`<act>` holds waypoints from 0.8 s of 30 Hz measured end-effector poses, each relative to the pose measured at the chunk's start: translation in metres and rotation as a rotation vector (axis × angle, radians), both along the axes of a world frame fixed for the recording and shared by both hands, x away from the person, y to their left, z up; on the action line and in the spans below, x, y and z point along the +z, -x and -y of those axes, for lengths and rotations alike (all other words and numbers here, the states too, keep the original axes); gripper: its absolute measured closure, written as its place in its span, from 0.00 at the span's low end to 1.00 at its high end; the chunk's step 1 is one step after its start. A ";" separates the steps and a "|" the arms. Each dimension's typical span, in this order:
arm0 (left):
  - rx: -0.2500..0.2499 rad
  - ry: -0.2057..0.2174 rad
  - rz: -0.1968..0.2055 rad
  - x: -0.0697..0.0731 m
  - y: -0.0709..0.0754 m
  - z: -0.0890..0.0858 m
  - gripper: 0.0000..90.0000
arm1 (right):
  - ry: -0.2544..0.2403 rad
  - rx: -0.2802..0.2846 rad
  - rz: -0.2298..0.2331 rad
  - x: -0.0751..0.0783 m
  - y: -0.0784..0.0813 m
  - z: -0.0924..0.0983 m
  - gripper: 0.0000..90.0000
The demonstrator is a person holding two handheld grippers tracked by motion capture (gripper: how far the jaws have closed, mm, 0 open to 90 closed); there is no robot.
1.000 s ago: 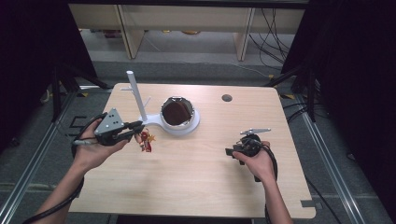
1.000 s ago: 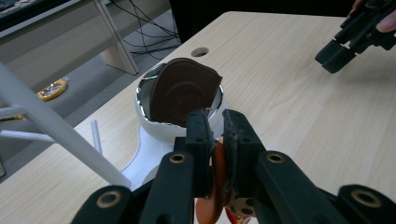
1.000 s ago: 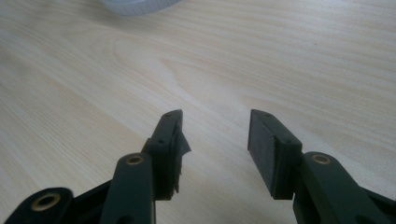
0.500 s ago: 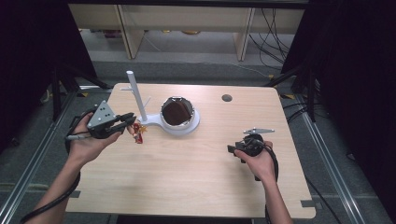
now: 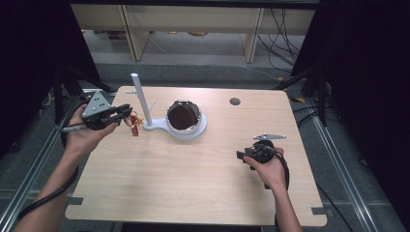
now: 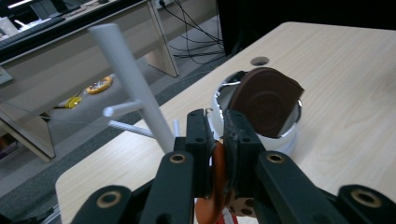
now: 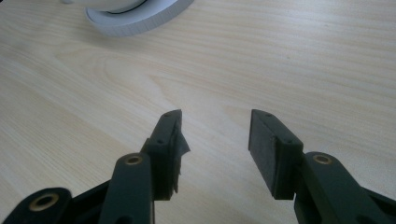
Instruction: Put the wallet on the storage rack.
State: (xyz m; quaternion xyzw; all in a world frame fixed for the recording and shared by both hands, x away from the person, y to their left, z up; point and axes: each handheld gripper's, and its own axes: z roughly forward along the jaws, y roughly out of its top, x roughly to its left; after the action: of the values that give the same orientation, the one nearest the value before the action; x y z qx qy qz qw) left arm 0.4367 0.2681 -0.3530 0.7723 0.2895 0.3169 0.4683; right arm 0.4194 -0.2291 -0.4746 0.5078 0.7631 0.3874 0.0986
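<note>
My left gripper (image 5: 126, 114) is held above the table's left side, shut on a small red and yellow charm (image 5: 135, 124) that dangles from its tips. It is just left of a white post (image 5: 139, 96) with short side pegs. In the left gripper view the charm's orange part (image 6: 217, 179) is pinched between the black jaws, with the post (image 6: 135, 79) and a peg (image 6: 122, 110) right behind the left gripper (image 6: 215, 122). My right gripper (image 5: 241, 155) rests on the table at the right, open, nothing between its jaws (image 7: 215, 122).
The post stands on a white base joined to a round shiny-rimmed dish (image 5: 199, 129) that holds a brown disc (image 6: 266, 100). The wooden table (image 5: 183, 179) has a cable hole (image 5: 235, 101) at the back. Dark frames and shelving lie beyond it.
My left gripper has lifted the charm and carried it left and away from me, from beside the white base to just left of the post. The right gripper has not moved.
</note>
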 end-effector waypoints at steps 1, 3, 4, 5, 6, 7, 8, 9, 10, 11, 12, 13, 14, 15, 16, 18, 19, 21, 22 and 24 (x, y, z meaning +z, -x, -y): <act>0.005 0.002 0.002 0.002 -0.003 -0.002 0.90 | 0.000 -0.001 -0.001 0.000 0.000 0.000 0.62; 0.012 0.003 0.004 0.004 -0.007 -0.005 0.90 | 0.001 -0.003 -0.001 0.000 0.000 -0.001 0.61; 0.015 0.005 0.007 0.005 -0.008 -0.006 0.90 | 0.001 -0.003 -0.002 0.000 0.000 -0.001 0.62; 0.019 0.014 0.012 0.006 -0.012 -0.008 0.90 | 0.004 -0.006 -0.002 0.000 0.000 -0.001 0.62; 0.019 0.014 0.012 0.006 -0.012 -0.008 0.90 | 0.004 -0.006 -0.002 0.000 0.000 -0.001 0.62; 0.025 0.011 0.012 0.008 -0.014 -0.009 0.90 | 0.001 -0.002 -0.001 0.000 0.000 -0.001 0.61; 0.027 0.014 0.013 0.008 -0.015 -0.010 0.90 | 0.001 -0.002 -0.001 0.000 0.000 -0.001 0.61; 0.032 0.014 0.013 0.009 -0.016 -0.011 0.90 | 0.000 -0.002 0.000 0.000 0.000 -0.001 0.61; 0.033 0.016 0.015 0.010 -0.018 -0.012 0.90 | -0.001 -0.001 0.000 0.000 0.000 0.000 0.61; 0.033 0.016 0.015 0.010 -0.018 -0.012 0.90 | -0.001 -0.001 0.000 0.000 0.000 0.000 0.61; 0.035 0.016 0.014 0.011 -0.019 -0.012 0.90 | 0.000 -0.006 -0.001 0.001 0.000 0.001 0.61; 0.035 0.015 0.016 0.011 -0.020 -0.012 0.90 | 0.000 -0.006 -0.001 0.001 0.000 0.001 0.61; 0.037 0.017 0.018 0.011 -0.021 -0.012 0.90 | -0.002 -0.006 -0.002 0.001 0.000 0.001 0.61; 0.039 0.015 0.018 0.011 -0.022 -0.013 0.90 | -0.003 -0.003 0.004 0.000 0.000 0.002 0.61; 0.041 0.019 0.019 0.011 -0.023 -0.013 0.90 | -0.004 -0.008 0.001 0.000 0.000 0.001 0.61; 0.043 0.023 0.021 0.011 -0.024 -0.014 0.90 | -0.003 -0.003 0.004 0.000 0.000 0.002 0.61; 0.048 0.023 0.021 0.012 -0.025 -0.014 0.90 | -0.001 -0.001 0.006 0.000 0.000 0.002 0.61; 0.050 0.029 0.023 0.013 -0.026 -0.015 0.90 | -0.003 -0.005 0.002 0.000 0.000 0.002 0.61; 0.050 0.028 0.023 0.014 -0.026 -0.016 0.90 | -0.001 -0.004 0.001 0.000 0.000 0.002 0.61; 0.051 0.030 0.026 0.015 -0.028 -0.016 0.90 | -0.001 0.000 0.004 0.000 0.000 0.002 0.61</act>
State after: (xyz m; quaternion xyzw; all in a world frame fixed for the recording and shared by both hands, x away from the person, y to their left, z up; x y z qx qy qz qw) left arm 0.4646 0.2844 -0.3380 0.7536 0.3076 0.3343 0.4752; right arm 0.4196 -0.2308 -0.4748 0.5073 0.7626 0.3888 0.0998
